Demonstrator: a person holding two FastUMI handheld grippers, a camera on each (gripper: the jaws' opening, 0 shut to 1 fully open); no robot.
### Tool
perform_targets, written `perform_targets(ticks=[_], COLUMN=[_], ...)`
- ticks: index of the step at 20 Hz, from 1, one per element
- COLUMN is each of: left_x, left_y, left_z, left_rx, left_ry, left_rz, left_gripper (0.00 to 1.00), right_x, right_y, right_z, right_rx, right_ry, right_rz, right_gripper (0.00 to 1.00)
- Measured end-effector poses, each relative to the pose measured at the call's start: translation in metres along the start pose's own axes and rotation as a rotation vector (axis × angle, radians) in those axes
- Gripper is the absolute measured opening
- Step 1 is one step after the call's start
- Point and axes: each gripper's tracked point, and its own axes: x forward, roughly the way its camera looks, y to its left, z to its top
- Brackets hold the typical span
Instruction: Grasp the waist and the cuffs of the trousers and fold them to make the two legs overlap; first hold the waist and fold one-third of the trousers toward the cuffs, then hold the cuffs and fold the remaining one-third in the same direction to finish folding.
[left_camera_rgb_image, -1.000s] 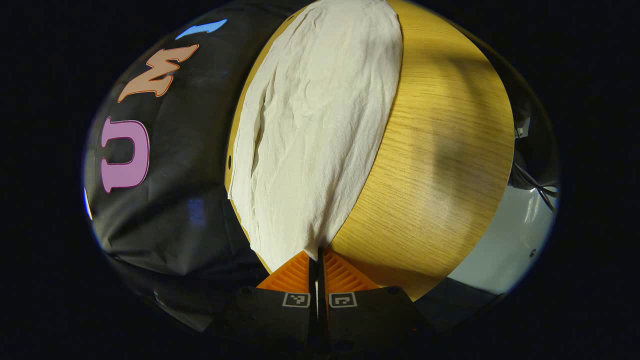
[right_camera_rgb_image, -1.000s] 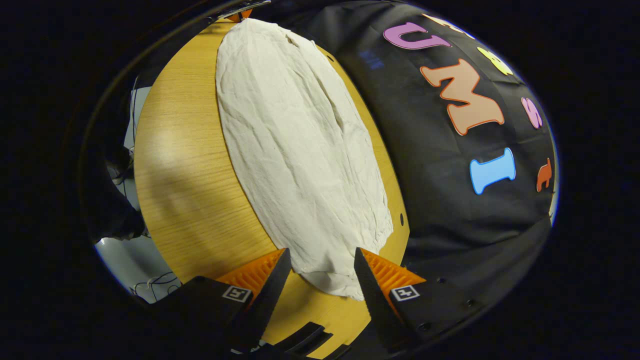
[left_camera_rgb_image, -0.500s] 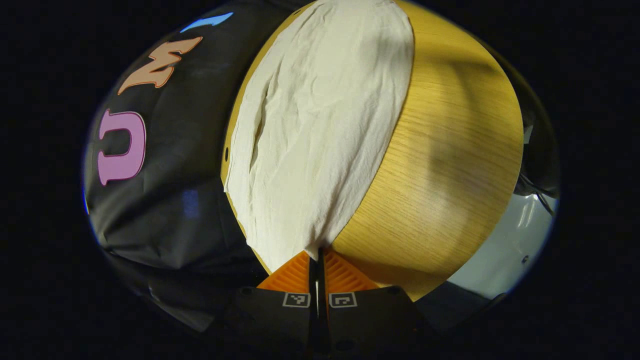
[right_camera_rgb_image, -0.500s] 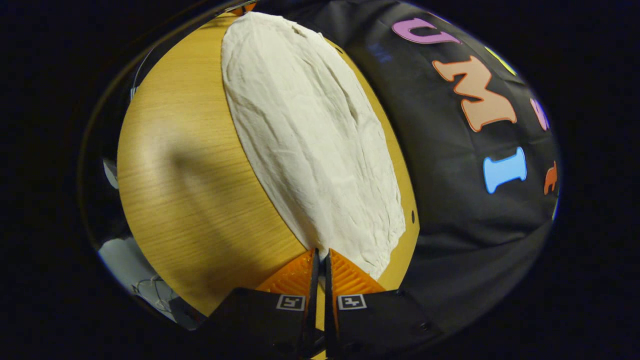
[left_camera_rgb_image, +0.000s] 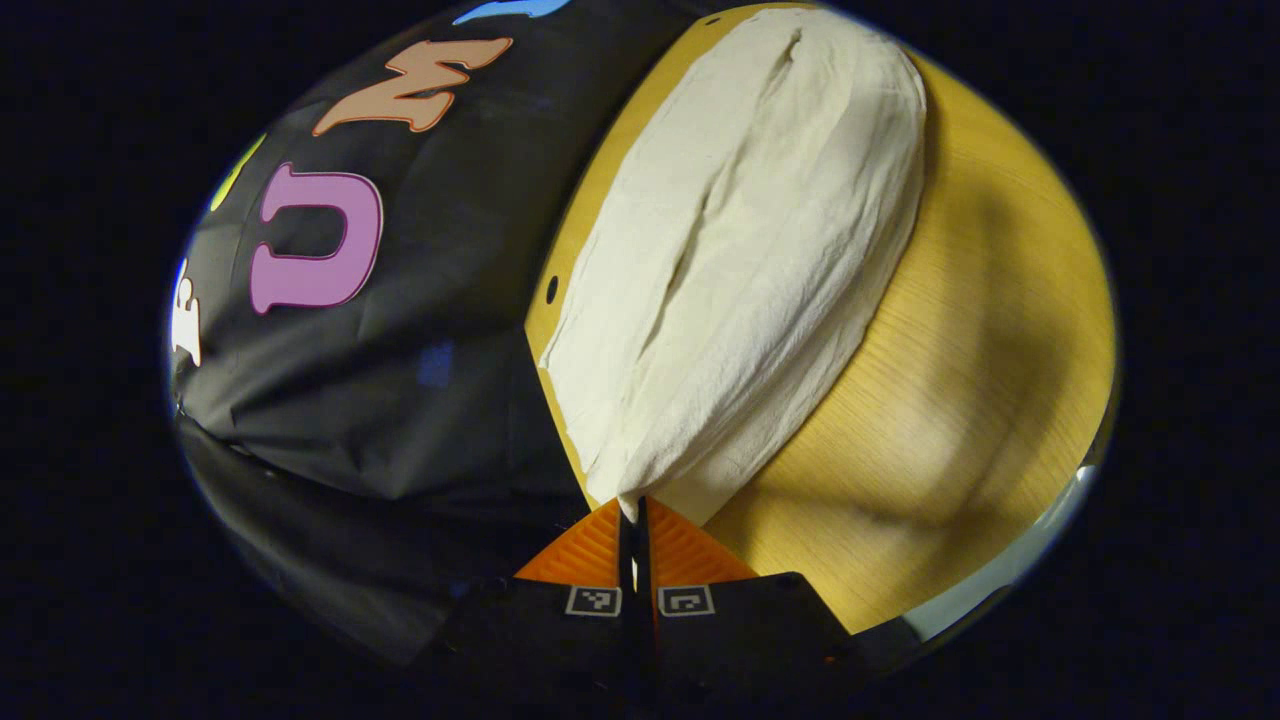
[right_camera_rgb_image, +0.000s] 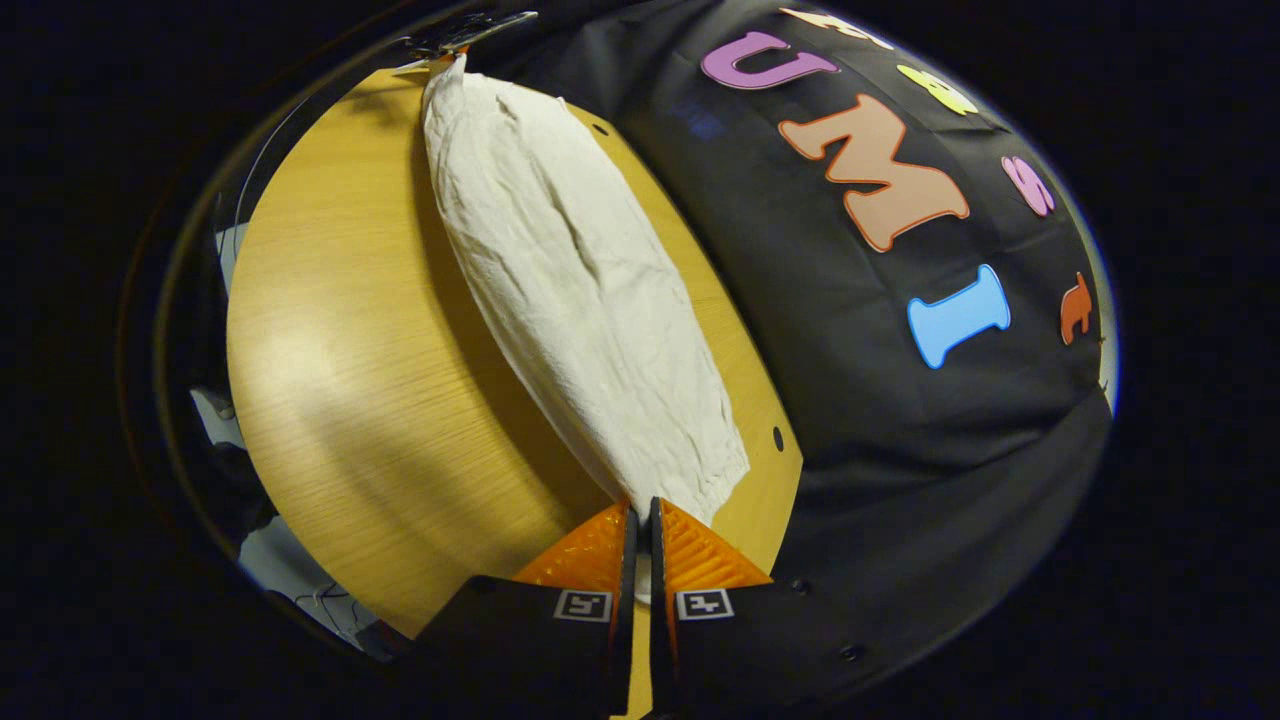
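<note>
Cream trousers (left_camera_rgb_image: 745, 260) stretch lengthwise along the far side of the wooden table (left_camera_rgb_image: 960, 400). My left gripper (left_camera_rgb_image: 632, 510) is shut on one end of the cloth and holds that near edge raised, so a fold hangs over the layer below. In the right gripper view the trousers (right_camera_rgb_image: 585, 290) run away from my right gripper (right_camera_rgb_image: 640, 508), which is shut on the other end, lifted off the table (right_camera_rgb_image: 350, 360). The left gripper (right_camera_rgb_image: 455, 35) shows small at the far end of the cloth. I cannot tell which end is the waist.
The table's far edge with small round holes (right_camera_rgb_image: 777, 438) meets the black cloth wall. A pale floor (left_camera_rgb_image: 1010, 585) shows past the table's near edge, with cables (right_camera_rgb_image: 300, 600) low at the left in the right gripper view.
Both grippers have lifted their ends of the trousers and carried the near edge toward the wall side, so the cloth looks narrower. One second ago the right gripper was open around its end.
</note>
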Motion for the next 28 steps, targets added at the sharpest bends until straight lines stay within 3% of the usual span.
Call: perform_targets(ticks=[10, 13, 19, 21, 25, 28], left_x=[-0.003, 0.02, 0.074, 0.092, 0.121, 0.145], left_y=[0.098, 0.104, 0.15, 0.16, 0.171, 0.153], left_z=[0.047, 0.059, 0.097, 0.112, 0.139, 0.148], left_rx=[-0.173, -0.223, -0.335, -0.378, -0.346, -0.363], left_ry=[-0.03, -0.064, -0.182, -0.204, -0.216, -0.178], left_rz=[0.183, 0.176, 0.151, 0.135, 0.16, 0.14], left_gripper=[0.0, 0.0, 0.0, 0.0, 0.0, 0.0], right_x=[0.026, 0.042, 0.077, 0.089, 0.123, 0.164], right_y=[-0.072, -0.092, -0.122, -0.132, -0.14, -0.144], right_z=[0.04, 0.054, 0.08, 0.089, 0.098, 0.098], right_rx=[0.179, 0.258, 0.324, 0.319, 0.346, 0.373], right_ry=[-0.054, -0.008, 0.085, 0.097, 0.08, 0.061], right_rz=[-0.109, -0.159, -0.262, -0.287, -0.291, -0.274], right_gripper=[0.12, 0.07, 0.12, 0.1, 0.09, 0.1])
